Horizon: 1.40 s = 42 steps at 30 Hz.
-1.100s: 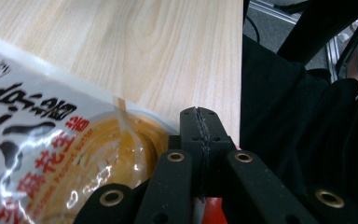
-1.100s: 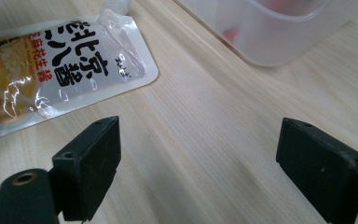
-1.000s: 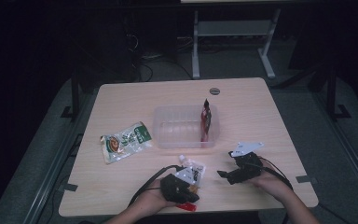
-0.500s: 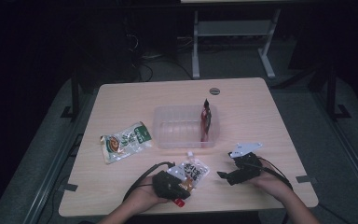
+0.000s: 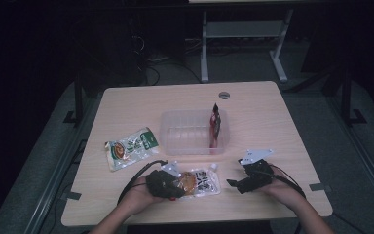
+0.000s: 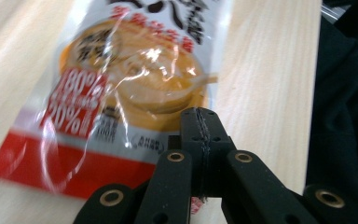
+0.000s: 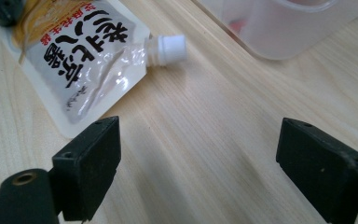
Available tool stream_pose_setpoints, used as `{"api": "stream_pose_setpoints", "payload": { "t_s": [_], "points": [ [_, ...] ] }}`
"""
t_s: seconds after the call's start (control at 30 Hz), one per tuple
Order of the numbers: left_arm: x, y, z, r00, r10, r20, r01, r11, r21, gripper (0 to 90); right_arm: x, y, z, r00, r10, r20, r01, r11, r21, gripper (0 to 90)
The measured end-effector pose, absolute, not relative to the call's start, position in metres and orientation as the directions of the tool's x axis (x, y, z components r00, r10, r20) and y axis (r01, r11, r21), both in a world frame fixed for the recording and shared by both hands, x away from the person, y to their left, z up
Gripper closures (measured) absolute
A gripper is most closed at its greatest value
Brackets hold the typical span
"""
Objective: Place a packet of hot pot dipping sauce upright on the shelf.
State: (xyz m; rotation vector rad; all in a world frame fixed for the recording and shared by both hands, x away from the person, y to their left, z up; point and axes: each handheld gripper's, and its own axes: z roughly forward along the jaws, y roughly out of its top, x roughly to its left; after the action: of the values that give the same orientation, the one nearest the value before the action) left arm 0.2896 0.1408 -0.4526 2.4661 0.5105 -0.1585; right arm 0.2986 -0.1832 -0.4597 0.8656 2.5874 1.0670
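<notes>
Item: pouch [image 5: 198, 182], spouted, white with orange print and a red band at its base. It is lying flat on the table [image 5: 272, 126] near the front edge, just short of the tub [image 5: 185, 132], with its white cap [image 7: 168, 46] toward the right.

Left gripper [image 5: 177, 183]: the jaws are sitting fully closed, tips together. In the left gripper view they are meeting over the pouch's lower edge beside the red band; they appear to be pinching that edge, though the contact itself is partly hidden.

Right gripper [image 5: 236, 184]: the jaws are standing wide apart with nothing between them, resting low over bare wood, near the cap and apart from it.

Step in hand, as judged: the pouch is being gripped by its base, ahead of a lift into the tub, where a red packet [image 5: 215, 127] is already leaning against the right wall.

Next move, as judged: a lift clear of the near wall of the tub, base kept pinched so that the slack foil is not slipping.

Orientation: the long axis is running left to right along the front edge, tilted slightly, spout pointing right and a little away from the person.

Also present: a green packet [image 5: 130, 147] lying at the left, well apart.
</notes>
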Motion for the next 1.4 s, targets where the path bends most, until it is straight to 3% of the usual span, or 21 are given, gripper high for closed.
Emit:
{"api": "stream_pose_setpoints", "payload": {
  "t_s": [0.6, 1.17, 1.4],
  "points": [
    [0.303, 0.127, -0.432, 0.928, 0.331, -0.172, 0.364, -0.702, 0.612, 88.2, 0.3, -0.18, -0.462, -0.81, 0.586, 0.028, 0.439, 0.574, 0.692, 13.6],
    [0.322, 0.107, -0.445, 0.928, 0.33, -0.174, 0.368, -0.729, 0.577, 89.7, 0.299, -0.181, -0.461, -0.812, 0.583, 0.028, 0.433, 0.571, 0.697, 13.2],
    [0.322, 0.106, -0.45, 0.932, 0.328, -0.156, 0.356, -0.738, 0.573, 89.9, 0.298, -0.178, -0.459, -0.812, 0.576, 0.1, 0.468, 0.538, 0.701, 12.4]
  ]
}}
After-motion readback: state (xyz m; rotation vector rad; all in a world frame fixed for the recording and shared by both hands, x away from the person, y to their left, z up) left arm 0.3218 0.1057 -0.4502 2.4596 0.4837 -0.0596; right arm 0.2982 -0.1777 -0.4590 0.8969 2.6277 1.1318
